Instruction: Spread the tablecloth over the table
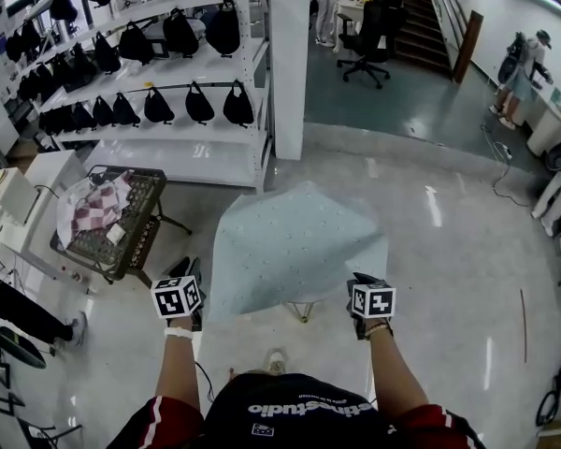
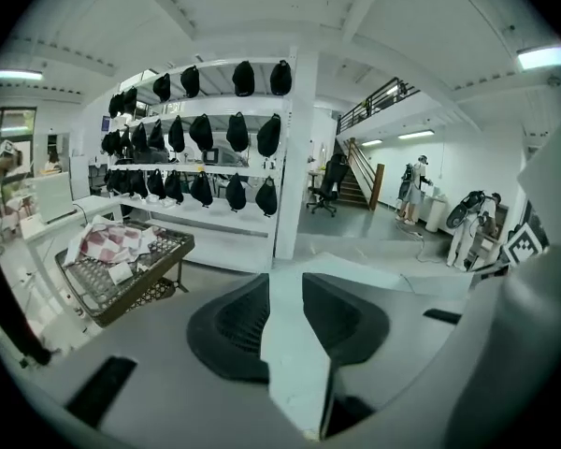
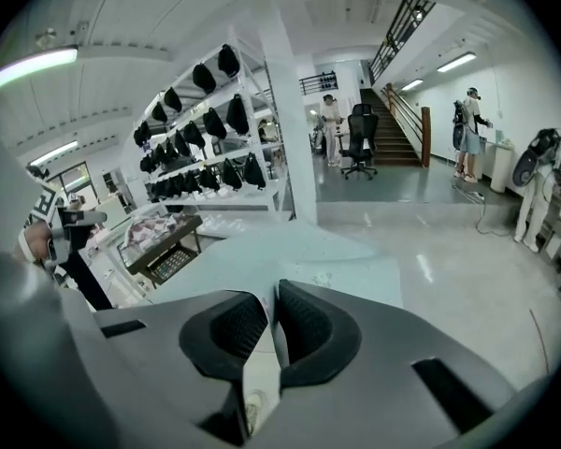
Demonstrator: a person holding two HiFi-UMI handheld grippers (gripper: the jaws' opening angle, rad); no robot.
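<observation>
A pale blue tablecloth lies spread over a small table whose legs show below its near edge. My left gripper is at the cloth's near left corner and my right gripper at its near right corner. In the left gripper view the left gripper stands open, with a flat band of tablecloth lying in the wide gap. In the right gripper view the right gripper shows only a narrow slit, with the tablecloth edge still in it.
A wire basket cart holding a pink checked cloth stands to the left. White shelves of black bags and a white column are behind the table. An office chair and a person stand far back.
</observation>
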